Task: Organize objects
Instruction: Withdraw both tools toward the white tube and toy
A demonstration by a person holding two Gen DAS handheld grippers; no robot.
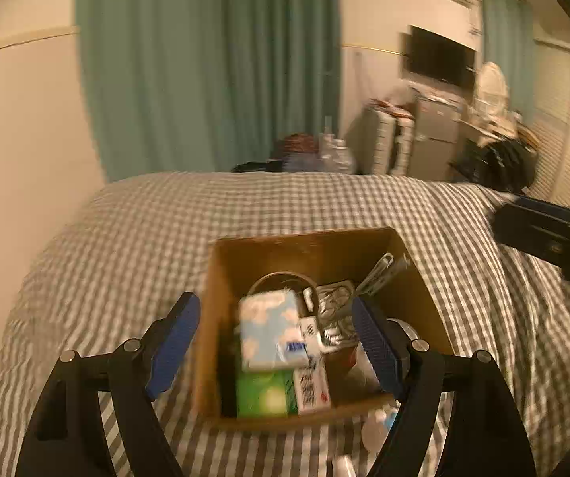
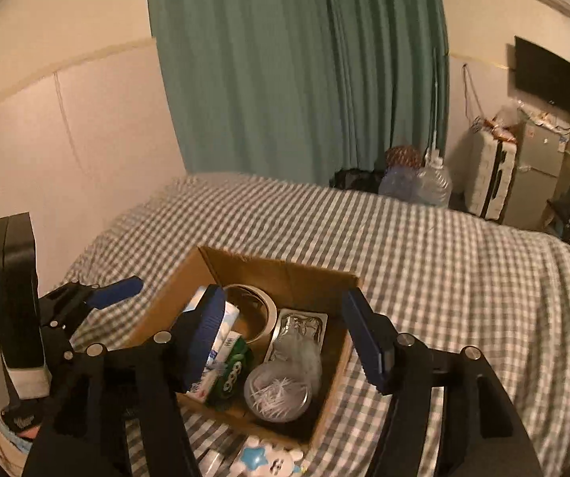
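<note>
A grey-and-white checked bedspread (image 2: pixel 424 262) carried an open brown cardboard box (image 2: pixel 285 268) of small items. Above it, the left gripper (image 1: pixel 277 338) and right gripper (image 2: pixel 285 334) both hung open-jawed, holding nothing.

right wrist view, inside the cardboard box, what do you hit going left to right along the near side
tissue pack → green packet → clear round tub of white sticks, all inside the cardboard box; the tape roll and foil pack lie farther back, so I leave them out.
</note>
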